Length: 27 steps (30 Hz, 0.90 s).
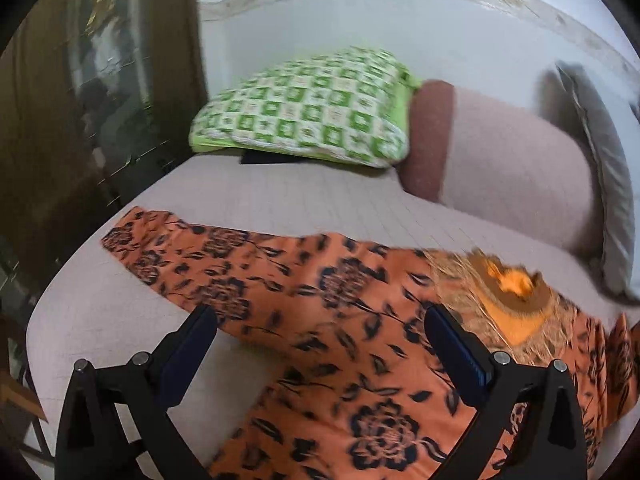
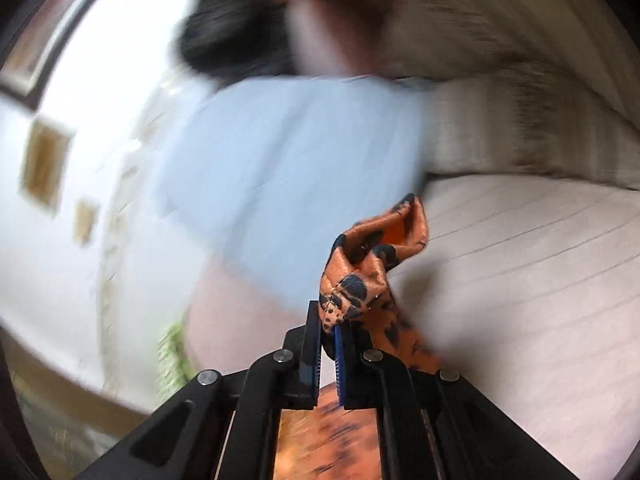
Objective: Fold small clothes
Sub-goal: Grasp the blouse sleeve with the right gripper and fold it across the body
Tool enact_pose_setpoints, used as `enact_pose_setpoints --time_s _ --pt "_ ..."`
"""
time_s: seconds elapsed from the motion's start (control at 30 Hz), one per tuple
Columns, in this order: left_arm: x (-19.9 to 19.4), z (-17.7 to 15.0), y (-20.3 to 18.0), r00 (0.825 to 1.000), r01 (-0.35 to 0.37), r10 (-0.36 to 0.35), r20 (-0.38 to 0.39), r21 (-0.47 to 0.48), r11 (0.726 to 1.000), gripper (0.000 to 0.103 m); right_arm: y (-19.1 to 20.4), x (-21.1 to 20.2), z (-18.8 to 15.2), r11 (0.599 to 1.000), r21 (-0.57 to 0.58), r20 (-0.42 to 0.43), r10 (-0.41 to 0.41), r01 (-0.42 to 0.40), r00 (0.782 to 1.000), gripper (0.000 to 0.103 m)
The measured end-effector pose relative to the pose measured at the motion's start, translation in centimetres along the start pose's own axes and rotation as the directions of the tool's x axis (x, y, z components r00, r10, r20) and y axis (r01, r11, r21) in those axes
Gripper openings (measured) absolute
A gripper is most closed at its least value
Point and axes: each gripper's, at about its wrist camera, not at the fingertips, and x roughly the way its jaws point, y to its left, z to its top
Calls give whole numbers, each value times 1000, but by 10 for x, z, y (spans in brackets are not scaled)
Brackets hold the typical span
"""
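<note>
An orange garment with black flowers lies spread across the pale bed sheet, its embroidered neckline at the right. My left gripper is open, hovering just above the garment with the cloth between its spread fingers. In the right wrist view my right gripper is shut on a bunched edge of the same orange garment, lifted off the sheet. That view is heavily blurred.
A green checkered pillow lies at the head of the bed, a pink-and-brown bolster and grey cushion to its right. Dark furniture stands left of the bed. A blurred light blue cloth shows ahead.
</note>
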Motion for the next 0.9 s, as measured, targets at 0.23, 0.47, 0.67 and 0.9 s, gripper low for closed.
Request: enact_pose_setpoints --time_s 0.23,0.47,0.67,0.9 --pt "8 19 90 997 -67 61 -36 -195 978 103 158 21 -113 968 -138 -189 181 -208 965 6" --pt "20 25 155 986 -164 146 -84 -281 946 103 237 96 -277 952 -135 -408 199 -274 891 6" --pt "29 27 178 979 -197 174 -105 -277 940 103 223 162 -411 978 -155 -583 25 -141 812 10" --pt "44 25 172 977 -193 162 -141 -239 952 103 195 186 -453 936 -329 -686 -147 -123 713 10"
